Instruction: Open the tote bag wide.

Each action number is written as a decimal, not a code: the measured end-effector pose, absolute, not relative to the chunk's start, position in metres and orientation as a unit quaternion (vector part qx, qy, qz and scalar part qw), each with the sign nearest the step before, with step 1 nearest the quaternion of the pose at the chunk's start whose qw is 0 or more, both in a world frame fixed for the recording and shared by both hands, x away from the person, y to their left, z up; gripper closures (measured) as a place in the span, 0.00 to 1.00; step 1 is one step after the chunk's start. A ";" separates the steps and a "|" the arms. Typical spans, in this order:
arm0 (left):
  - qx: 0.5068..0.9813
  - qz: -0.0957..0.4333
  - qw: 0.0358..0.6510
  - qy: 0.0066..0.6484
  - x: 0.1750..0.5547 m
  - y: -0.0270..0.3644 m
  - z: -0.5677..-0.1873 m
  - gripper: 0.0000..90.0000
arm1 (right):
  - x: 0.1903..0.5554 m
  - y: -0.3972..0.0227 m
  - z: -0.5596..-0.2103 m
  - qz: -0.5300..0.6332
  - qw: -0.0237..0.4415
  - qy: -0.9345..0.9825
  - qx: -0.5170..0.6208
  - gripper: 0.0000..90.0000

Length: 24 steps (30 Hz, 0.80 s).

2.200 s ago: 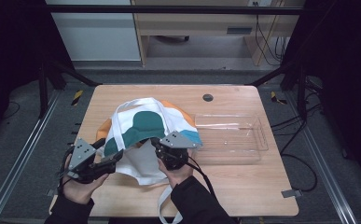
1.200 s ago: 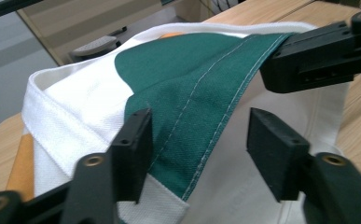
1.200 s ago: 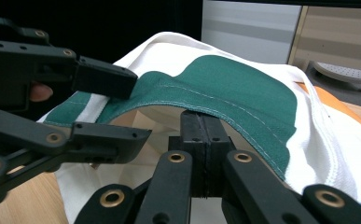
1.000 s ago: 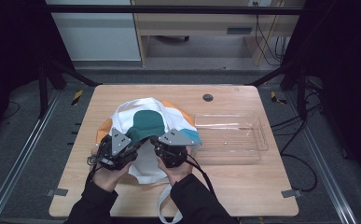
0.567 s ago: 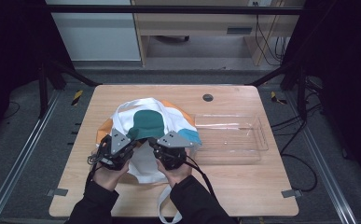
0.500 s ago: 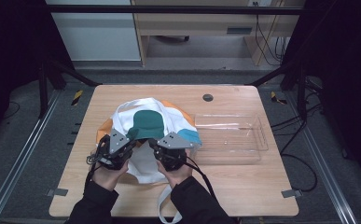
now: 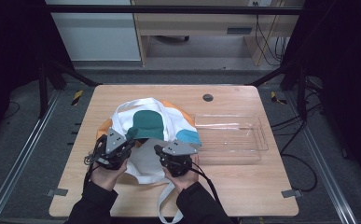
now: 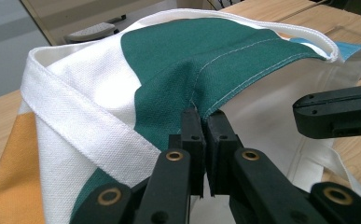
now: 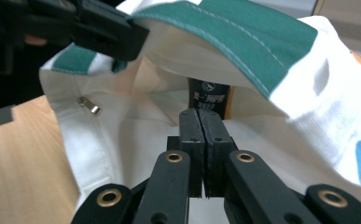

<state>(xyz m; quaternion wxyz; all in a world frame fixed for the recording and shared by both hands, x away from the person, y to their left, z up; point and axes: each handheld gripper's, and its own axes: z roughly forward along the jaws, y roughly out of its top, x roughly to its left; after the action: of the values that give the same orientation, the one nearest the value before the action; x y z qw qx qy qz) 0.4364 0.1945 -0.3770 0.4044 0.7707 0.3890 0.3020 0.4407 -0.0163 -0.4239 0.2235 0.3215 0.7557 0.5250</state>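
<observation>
We see a wooden table (image 7: 243,186); at its centre lies a white, green and orange bag (image 7: 146,125), beside a clear tray (image 7: 229,140); the left gripper (image 8: 205,122) pinches the bag's green rim; the right gripper (image 9: 201,122) is clenched inside its mouth, on what we cannot tell.

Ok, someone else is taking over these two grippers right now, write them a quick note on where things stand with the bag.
Left gripper: shut on the green edge of the tote bag, holding it lifted.
Right gripper: jaws together at the bag's white inner fabric; an actual pinch can't be confirmed.
The bag lies at the table's middle left, mouth partly open towards you. The clear tray sits empty beside it, on the right.
Done: the mouth is started open.
Left: probably opening it fully.
</observation>
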 end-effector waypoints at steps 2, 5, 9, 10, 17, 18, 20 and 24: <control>0.770 0.301 0.405 0.389 0.436 0.195 -0.377 0.97 | 0.440 -0.017 -0.429 0.523 0.228 0.751 0.331 0.97; 0.768 0.301 0.409 0.390 0.436 0.195 -0.376 0.97 | 0.442 -0.018 -0.437 0.517 0.214 0.758 0.335 1.00; 0.767 0.300 0.411 0.390 0.436 0.195 -0.376 0.97 | 0.442 -0.019 -0.449 0.500 0.211 0.767 0.343 1.00; 0.767 0.300 0.411 0.390 0.436 0.195 -0.376 0.97 | 0.442 -0.019 -0.451 0.497 0.209 0.769 0.345 1.00; 0.767 0.302 0.411 0.389 0.436 0.196 -0.376 0.97 | 0.447 -0.020 -0.471 0.477 0.158 0.787 0.357 1.00; 0.767 0.302 0.411 0.389 0.436 0.195 -0.376 0.97 | 0.448 -0.019 -0.473 0.476 0.159 0.789 0.356 1.00; 0.767 0.302 0.411 0.390 0.436 0.195 -0.376 0.97 | 0.448 -0.018 -0.474 0.472 0.163 0.791 0.355 1.00; 0.767 0.302 0.412 0.389 0.435 0.195 -0.375 0.97 | 0.447 -0.013 -0.480 0.451 0.171 0.797 0.363 1.00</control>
<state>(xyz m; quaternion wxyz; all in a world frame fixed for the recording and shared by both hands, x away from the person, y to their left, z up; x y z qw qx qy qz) 0.4355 0.1954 -0.3752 0.4120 0.7666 0.3887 0.3024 0.4472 -0.0132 -0.4803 0.1707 0.3631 0.7973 0.4509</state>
